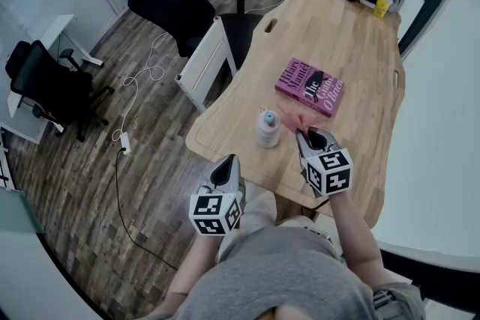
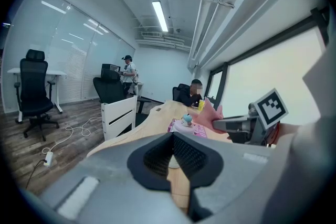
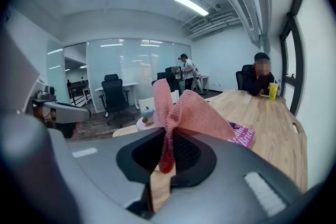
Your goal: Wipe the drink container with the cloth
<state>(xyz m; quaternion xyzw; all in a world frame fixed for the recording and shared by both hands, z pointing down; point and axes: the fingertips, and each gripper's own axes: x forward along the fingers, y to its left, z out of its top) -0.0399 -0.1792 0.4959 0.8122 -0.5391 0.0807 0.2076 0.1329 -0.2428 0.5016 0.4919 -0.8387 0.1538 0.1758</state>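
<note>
The drink container (image 1: 268,129) is a pale cup with a blue figure on its lid, standing upright near the front edge of the wooden table (image 1: 352,49). It also shows in the left gripper view (image 2: 186,120) and the right gripper view (image 3: 147,115). My right gripper (image 1: 311,137) is just right of it, shut on a pink mesh cloth (image 1: 299,121) that fans out above the jaws (image 3: 186,110). My left gripper (image 1: 223,174) hangs off the table's front edge, left of the cup, shut with nothing in it (image 2: 172,136).
A magenta book (image 1: 309,86) lies behind the cup. A person sits at the far end of the table beside a yellow cup (image 1: 382,5). Left of the table are a white cabinet (image 1: 204,64), black office chairs (image 1: 169,0) and cables on the floor.
</note>
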